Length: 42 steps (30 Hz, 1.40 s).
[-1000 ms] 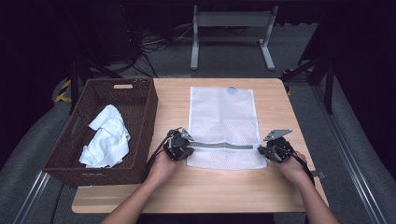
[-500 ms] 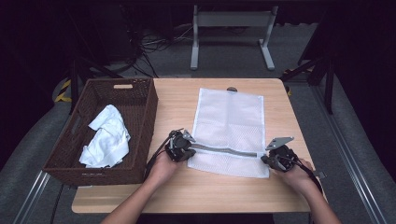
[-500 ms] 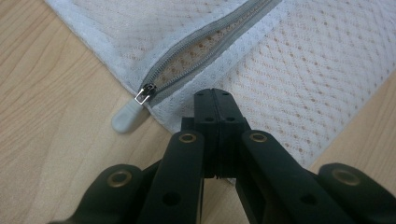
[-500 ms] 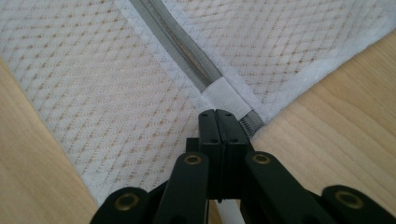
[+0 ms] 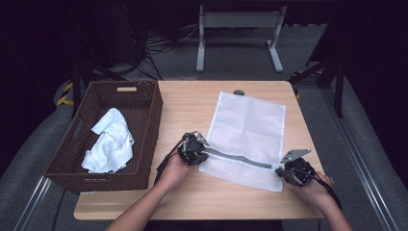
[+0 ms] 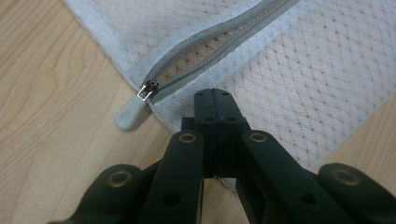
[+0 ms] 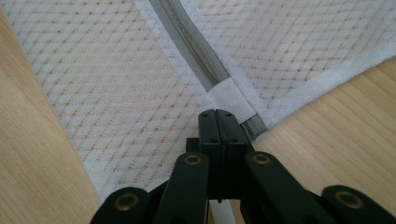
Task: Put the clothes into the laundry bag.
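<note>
A white mesh bag lies slanted on the wooden table, with a grey zipper running near its front edge. My left gripper is shut on the bag's near left corner. In the left gripper view its jaws pinch the mesh just below the zipper pull, where the zipper gapes a little. My right gripper is shut on the bag's near right corner. The right gripper pinches the fabric at the white tab ending the zipper.
A dark wicker basket stands at the table's left with a crumpled white cloth inside. A small dark knob sits at the table's far edge behind the bag. Bare wood lies between basket and bag.
My right gripper has moved toward the table's near right, dragging the bag's right corner with it, so the bag now lies slanted. The left gripper has stayed put.
</note>
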Tool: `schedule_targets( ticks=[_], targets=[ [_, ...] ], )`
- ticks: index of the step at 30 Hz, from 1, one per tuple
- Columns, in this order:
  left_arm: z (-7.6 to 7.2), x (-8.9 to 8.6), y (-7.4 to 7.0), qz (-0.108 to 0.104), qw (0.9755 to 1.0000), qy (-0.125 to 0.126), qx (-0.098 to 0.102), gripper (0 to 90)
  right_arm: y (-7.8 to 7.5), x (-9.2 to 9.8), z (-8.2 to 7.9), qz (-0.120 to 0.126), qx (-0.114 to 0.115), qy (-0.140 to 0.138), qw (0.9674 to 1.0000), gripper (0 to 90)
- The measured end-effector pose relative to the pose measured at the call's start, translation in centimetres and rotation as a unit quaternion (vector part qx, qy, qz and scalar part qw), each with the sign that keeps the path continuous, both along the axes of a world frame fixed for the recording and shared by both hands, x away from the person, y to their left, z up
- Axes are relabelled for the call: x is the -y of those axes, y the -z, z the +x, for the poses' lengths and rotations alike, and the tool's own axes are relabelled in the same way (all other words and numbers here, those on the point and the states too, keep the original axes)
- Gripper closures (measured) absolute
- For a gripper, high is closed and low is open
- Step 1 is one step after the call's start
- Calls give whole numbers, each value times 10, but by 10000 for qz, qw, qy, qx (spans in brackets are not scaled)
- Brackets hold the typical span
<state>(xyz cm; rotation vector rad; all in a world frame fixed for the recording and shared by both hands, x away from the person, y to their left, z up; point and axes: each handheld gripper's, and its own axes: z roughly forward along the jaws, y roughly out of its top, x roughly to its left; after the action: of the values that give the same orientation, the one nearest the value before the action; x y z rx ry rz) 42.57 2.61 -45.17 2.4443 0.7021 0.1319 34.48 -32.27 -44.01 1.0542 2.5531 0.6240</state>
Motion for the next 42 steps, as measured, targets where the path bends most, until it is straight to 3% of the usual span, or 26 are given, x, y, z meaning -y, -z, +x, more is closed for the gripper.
schedule_targets(
  ticks=[15,27,34,42],
  targets=[
    [4,33,-1,-4,9990,442,-14,898,1,30,-19,43,77,463,9989,899],
    [-3,53,-1,-21,9973,734,-18,898,1,50,-19,-11,163,851,9962,899],
    [-7,45,-12,-234,9970,742,-23,897,-4,49,-20,142,252,782,9965,894],
    [-13,21,-23,-398,9977,547,-65,794,-11,37,-14,539,424,567,9960,697]
  ],
)
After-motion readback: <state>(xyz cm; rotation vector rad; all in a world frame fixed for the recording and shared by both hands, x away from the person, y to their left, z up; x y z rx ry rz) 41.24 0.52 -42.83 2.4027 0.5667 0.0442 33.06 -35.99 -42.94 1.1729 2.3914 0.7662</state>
